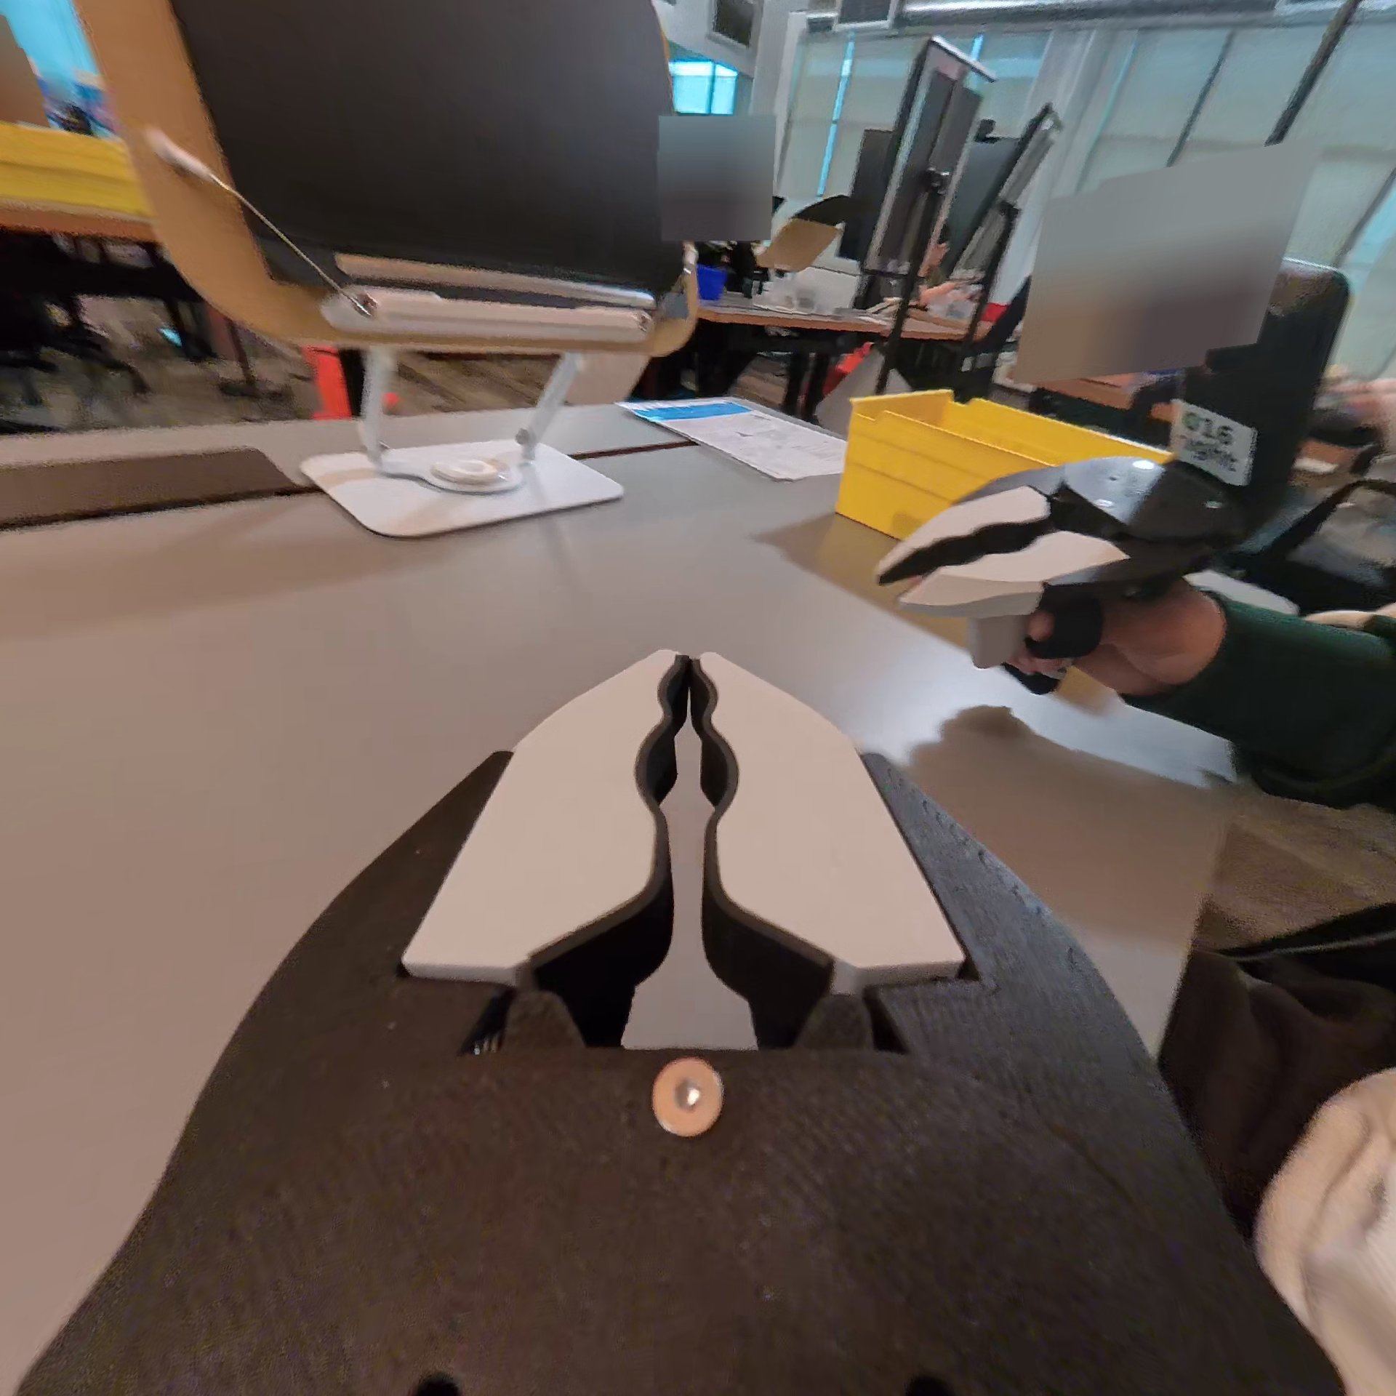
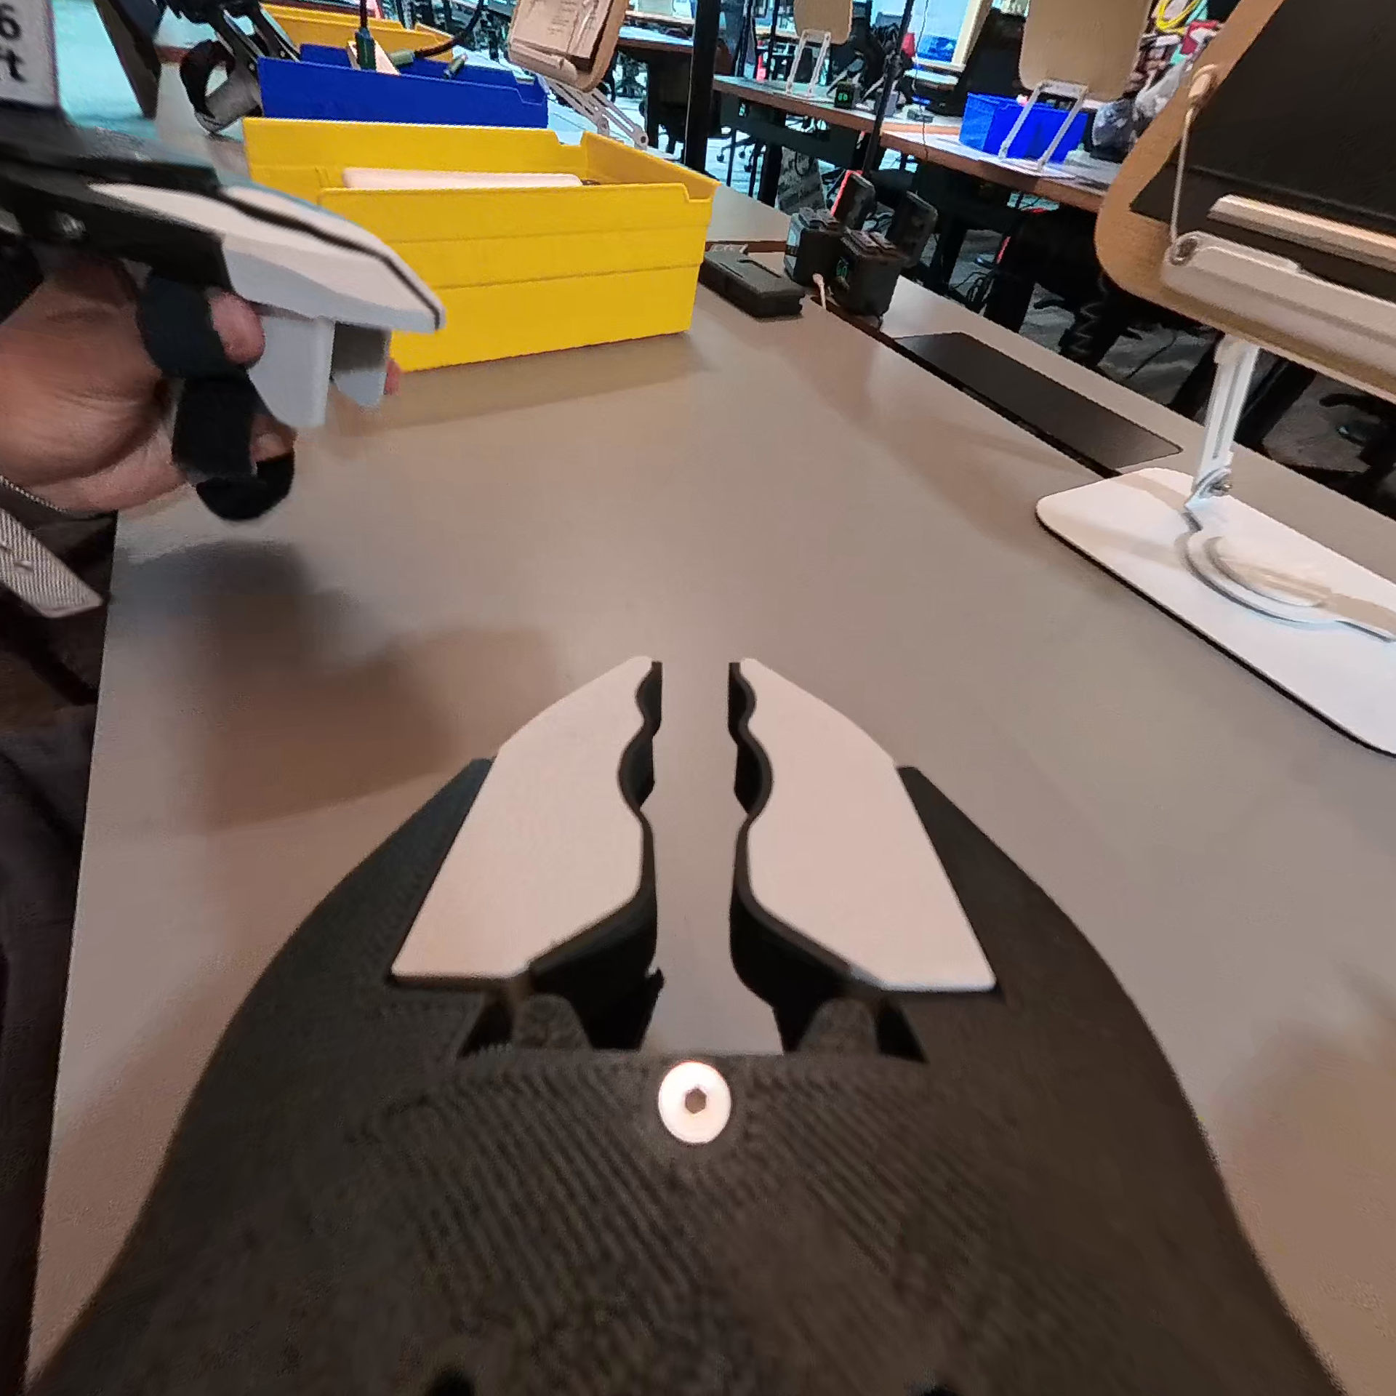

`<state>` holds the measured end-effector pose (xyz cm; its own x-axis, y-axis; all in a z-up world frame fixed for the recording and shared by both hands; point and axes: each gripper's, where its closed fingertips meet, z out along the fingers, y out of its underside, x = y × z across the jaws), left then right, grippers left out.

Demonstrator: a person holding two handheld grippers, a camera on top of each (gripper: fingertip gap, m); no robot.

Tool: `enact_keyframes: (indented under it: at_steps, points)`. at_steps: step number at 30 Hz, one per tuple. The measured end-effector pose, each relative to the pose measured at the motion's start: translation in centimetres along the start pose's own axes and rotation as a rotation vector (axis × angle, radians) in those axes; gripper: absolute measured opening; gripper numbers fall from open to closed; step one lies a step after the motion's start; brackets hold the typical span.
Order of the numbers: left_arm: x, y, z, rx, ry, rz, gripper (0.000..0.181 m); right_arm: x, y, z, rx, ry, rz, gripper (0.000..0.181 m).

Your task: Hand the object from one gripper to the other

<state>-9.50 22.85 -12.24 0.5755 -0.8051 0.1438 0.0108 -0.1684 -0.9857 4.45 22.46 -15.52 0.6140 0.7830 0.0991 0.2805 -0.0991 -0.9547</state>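
Observation:
My left gripper (image 1: 689,666) is shut, its grey fingertips touching with nothing between them, and it hovers over the grey table (image 1: 378,680). It also shows at the upper left of the right wrist view (image 2: 427,306), held by a hand. My right gripper (image 2: 695,668) is open by a narrow gap and empty, low over the table. It shows at the right of the left wrist view (image 1: 903,585), held by a hand in a green sleeve. The two grippers are apart, pointing roughly toward each other. Neither holds an object, and no loose object lies between them.
A yellow bin (image 1: 906,468) stands at the table's far side; in the right wrist view (image 2: 544,302) it holds a white item, with a blue bin (image 2: 400,98) behind. A device stand with a white base (image 1: 461,491) (image 2: 1246,604), a paper sheet (image 1: 740,430) and black chargers (image 2: 853,249) stand nearby. My right fingertips sit around 15 centimetres from my left ones.

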Motion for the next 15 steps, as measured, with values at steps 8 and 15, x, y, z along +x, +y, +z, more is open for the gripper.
enact_keyframes:
  at_steps: [8,15]
  points:
    - [-15.4,-11.3,-9.5,-0.113,-0.472,0.133,0.000,0.4,0.2,-1.1,0.017,0.026,0.033,0.016]
    - [-29.5,-3.2,-12.2,-0.734,-0.603,-0.185,0.007,0.6,0.0,-1.1,0.022,0.035,0.050,0.016]
